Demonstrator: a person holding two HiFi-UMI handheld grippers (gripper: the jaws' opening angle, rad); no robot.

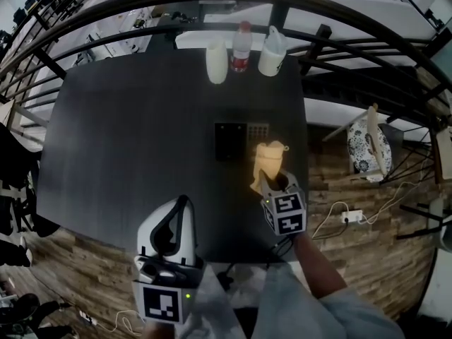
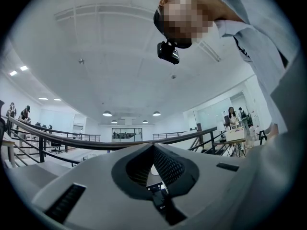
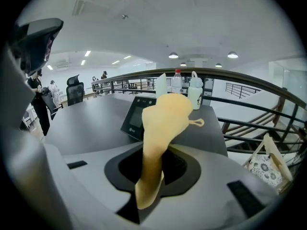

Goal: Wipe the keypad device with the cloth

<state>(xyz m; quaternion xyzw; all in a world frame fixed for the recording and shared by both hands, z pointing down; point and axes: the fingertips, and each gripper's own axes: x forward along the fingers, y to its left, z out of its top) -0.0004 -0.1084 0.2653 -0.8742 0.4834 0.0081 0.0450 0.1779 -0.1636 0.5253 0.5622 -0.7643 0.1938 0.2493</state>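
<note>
Between right gripper jaws, cloth

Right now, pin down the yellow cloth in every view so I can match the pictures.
Head view: the yellow cloth is right of centre, rising from the right tool, beside the black keypad device.
Left gripper view: not in it.
Right gripper view: centre, clamped between the jaws.
Shared landmark: the keypad device, just left of the cloth in both of those views.

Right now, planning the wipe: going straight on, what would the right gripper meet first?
Probably the keypad device, slightly left of its line, with the held cloth touching it first; depth is unclear.
</note>
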